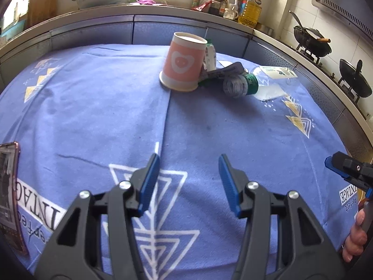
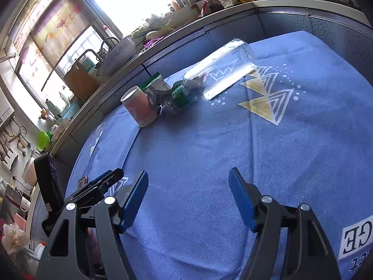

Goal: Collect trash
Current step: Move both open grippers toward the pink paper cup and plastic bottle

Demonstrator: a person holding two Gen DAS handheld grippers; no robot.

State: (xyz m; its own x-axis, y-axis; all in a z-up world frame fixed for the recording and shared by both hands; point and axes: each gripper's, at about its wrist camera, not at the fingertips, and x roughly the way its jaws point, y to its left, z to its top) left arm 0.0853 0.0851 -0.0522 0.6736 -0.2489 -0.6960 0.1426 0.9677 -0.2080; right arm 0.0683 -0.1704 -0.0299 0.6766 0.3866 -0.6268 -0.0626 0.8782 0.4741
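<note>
With the fingers of our left gripper and right gripper hanging released and empty over the near desk, we are facing the trash at the far edge, the upturned paper cup touching the crumpled wrapper, the plastic bottle lying on its side, its long axis running far-right, nearer our right gripper.

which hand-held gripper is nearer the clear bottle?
Right, by a little. The right hand-held gripper faces the bottle more directly; the left one sits further left, with the bottle off to its right.

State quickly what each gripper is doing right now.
Left gripper: open, holding nothing.
Right gripper: open, holding nothing.
</note>
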